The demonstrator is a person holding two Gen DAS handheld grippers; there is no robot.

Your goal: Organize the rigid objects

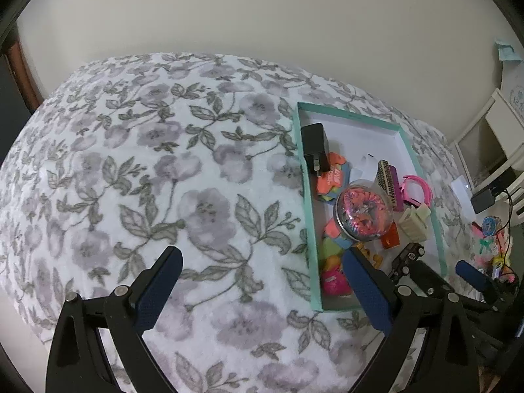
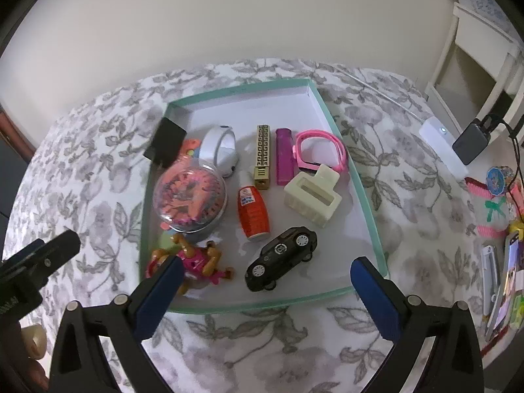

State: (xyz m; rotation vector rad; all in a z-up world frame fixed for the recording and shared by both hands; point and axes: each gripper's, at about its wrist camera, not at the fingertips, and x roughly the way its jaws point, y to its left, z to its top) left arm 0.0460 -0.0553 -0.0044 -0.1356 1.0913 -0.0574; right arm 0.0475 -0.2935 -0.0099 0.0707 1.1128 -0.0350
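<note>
A shallow teal-rimmed tray (image 2: 366, 203) lies on a floral bedspread and holds several objects: a black toy car (image 2: 281, 257), an orange glue bottle (image 2: 253, 213), a cream hair claw (image 2: 312, 196), a pink watch (image 2: 322, 149), a gold lighter (image 2: 262, 155), a purple lighter (image 2: 283, 155), a clear dome of hair ties (image 2: 190, 196), a black charger (image 2: 165, 145) and a pink toy figure (image 2: 196, 262). My right gripper (image 2: 267, 291) is open and empty, just above the tray's near rim by the car. My left gripper (image 1: 262, 288) is open and empty over the bedspread, left of the tray (image 1: 303, 177).
The floral bedspread (image 1: 147, 180) covers the bed. To the right of the tray lie a white power bank (image 2: 442, 144), a dark adapter with cable (image 2: 471, 142), a tape roll (image 2: 499, 180), ribbons and a phone (image 2: 507, 278). A white shelf (image 2: 475, 59) stands at the far right.
</note>
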